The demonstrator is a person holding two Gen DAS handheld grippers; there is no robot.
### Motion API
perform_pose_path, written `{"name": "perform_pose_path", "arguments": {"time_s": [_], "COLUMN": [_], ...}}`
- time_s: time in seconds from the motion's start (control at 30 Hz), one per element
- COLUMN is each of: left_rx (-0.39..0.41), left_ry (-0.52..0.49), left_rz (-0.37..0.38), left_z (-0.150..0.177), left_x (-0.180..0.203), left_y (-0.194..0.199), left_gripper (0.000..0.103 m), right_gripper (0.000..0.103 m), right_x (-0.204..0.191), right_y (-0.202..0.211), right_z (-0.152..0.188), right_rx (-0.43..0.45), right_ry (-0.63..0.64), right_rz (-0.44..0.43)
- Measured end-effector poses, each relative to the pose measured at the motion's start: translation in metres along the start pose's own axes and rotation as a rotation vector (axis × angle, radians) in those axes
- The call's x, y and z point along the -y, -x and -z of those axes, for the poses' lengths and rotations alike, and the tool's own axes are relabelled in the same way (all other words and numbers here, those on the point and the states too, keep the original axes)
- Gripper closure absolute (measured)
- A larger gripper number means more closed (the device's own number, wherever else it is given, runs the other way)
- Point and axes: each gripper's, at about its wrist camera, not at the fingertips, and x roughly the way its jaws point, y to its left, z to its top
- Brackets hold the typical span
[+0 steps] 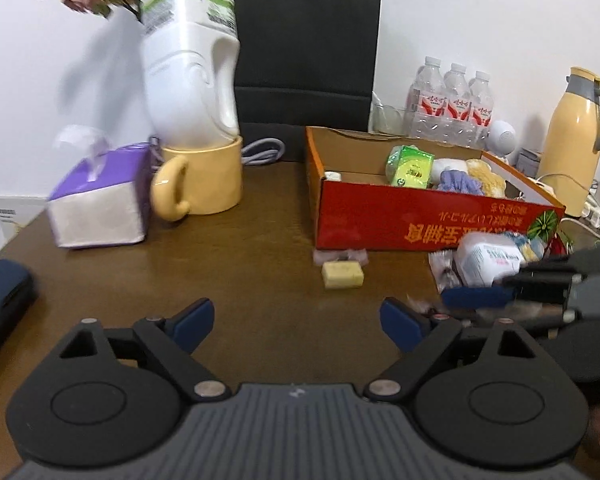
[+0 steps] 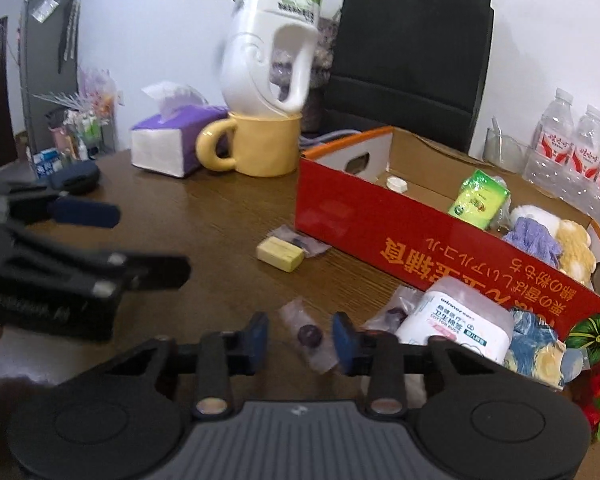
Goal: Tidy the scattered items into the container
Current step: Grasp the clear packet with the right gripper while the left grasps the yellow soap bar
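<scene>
The red cardboard box (image 1: 380,220) (image 2: 372,220) stands open on the brown table, holding a green packet (image 2: 478,200) and soft toys (image 2: 572,248). My right gripper (image 2: 302,338) is low over the table with a clear-wrapped dark candy (image 2: 309,336) lying between its fingers; the blue pads (image 2: 342,340) stand close beside the wrapper without clearly squeezing it. A white cotton-bud pack (image 2: 456,324) (image 1: 486,260) and another wrapped candy (image 2: 392,314) lie just right of it, against the box. A pale yellow block (image 1: 343,275) (image 2: 281,255) lies ahead of my left gripper (image 1: 298,320), which is open and empty.
A yellow mug (image 1: 204,180) with a white jug (image 1: 192,72) upended in it and a purple tissue box (image 1: 100,196) stand at the back left. Behind the box are a black paper bag (image 1: 306,52), water bottles (image 1: 452,100) and a yellow thermos (image 1: 576,140). A dark blue pouch (image 1: 0,300) lies at the left edge.
</scene>
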Motion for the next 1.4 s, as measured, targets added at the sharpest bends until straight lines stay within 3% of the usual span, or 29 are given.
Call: {"name": "perform_pose_path", "arguments": {"time_s": [0.07,0.2,0.47,0.57,0.7,0.9,1.07,1.33,1.4], "left_rx": [-0.028,-0.083,-0.116,-0.120,-0.117,-0.127,-0.081,-0.053,-0.048], "left_ry": [-0.018,-0.055,-0.051,-0.051,-0.030,0.007,0.072,0.113,0.107], "left_rz": [0.021,0.059,0.101,0.073,0.074,0.066,0.061,0.068,0.066], "left_z": [-0.005,-0.011,-0.021,-0.025,-0.028,-0.023,-0.016,-0.007,-0.005], "left_x": [-0.002,0.000,0.014,0.019,0.019,0.022,0.014,0.010,0.010], "left_y": [-0.016,-0.041,-0.074,-0.083,-0.085,-0.073,-0.043,-0.016,-0.014], "left_gripper": [0.016,0.025,0.026,0.040,0.068,0.068,0.068,0.068,0.068], "right_gripper": [0.087,0.086,0.092,0.094,0.095,0.097,0.079,0.081,0.085], "right_x": [0.004,0.009,0.027,0.029,0.030,0.033,0.029,0.026,0.024], "right_y": [-0.004,-0.009,0.000,0.006,0.012,0.015,0.014,-0.003,-0.004], "right_z": [0.001,-0.001,0.000,0.001,0.000,0.001,0.004,0.007,0.006], "right_rx": [0.001,-0.011,0.011,0.033,0.057,0.048,0.029,-0.011,-0.013], "right_ry": [0.000,0.013,-0.093,-0.106,-0.117,-0.108,-0.089,-0.093,-0.090], "right_rz": [0.004,0.035,0.013,0.005,-0.003,0.005,-0.021,-0.007,-0.016]}}
